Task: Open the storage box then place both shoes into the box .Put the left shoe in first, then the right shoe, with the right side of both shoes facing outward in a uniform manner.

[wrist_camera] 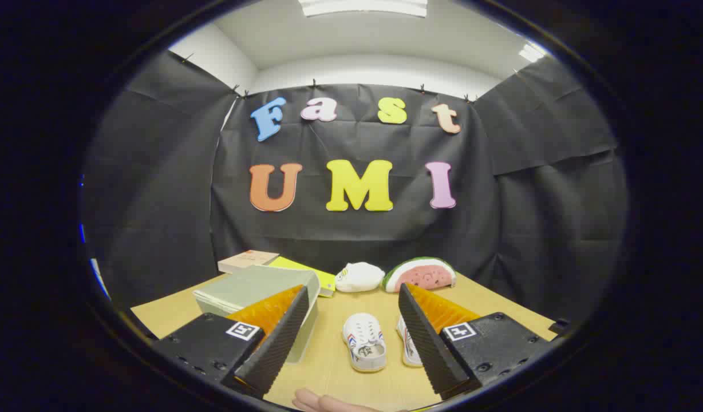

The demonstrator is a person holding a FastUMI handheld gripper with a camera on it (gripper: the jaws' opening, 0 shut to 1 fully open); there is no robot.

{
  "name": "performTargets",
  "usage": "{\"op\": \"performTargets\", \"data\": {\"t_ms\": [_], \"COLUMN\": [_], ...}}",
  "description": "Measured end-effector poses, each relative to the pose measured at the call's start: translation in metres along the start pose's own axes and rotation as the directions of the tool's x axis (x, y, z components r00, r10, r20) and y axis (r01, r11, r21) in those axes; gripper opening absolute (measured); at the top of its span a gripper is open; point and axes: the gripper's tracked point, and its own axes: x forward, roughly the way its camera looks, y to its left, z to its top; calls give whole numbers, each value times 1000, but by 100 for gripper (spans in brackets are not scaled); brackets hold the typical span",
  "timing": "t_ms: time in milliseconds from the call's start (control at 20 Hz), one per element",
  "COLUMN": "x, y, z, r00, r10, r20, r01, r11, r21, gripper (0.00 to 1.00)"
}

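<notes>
On the wooden table (pixel 174 312), far left, the storage box (pixel 254 289) sits closed, partly behind one finger. The gripper (pixel 351 337) stands wide apart, holding nothing. Between its fingers lies one white shoe (pixel 364 342); the second shoe (pixel 407 343) touches the other finger's inner side.

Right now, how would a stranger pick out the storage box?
Start at the wooden table. The box sits just beyond one finger of the open gripper, beside the two white shoes. It is the pale green closed container, bigger than the books behind it.
</notes>
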Motion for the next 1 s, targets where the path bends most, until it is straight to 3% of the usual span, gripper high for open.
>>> {"op": "performTargets", "data": {"t_ms": [650,1000], "x": [-1,17], "y": [-11,-16], "z": [-3,-16], "r00": [1000,999], "r10": [-17,-18], "r20": [17,-35], "r01": [18,17], "r11": [999,1000], "r21": [-40,-17], "gripper": [100,100]}}
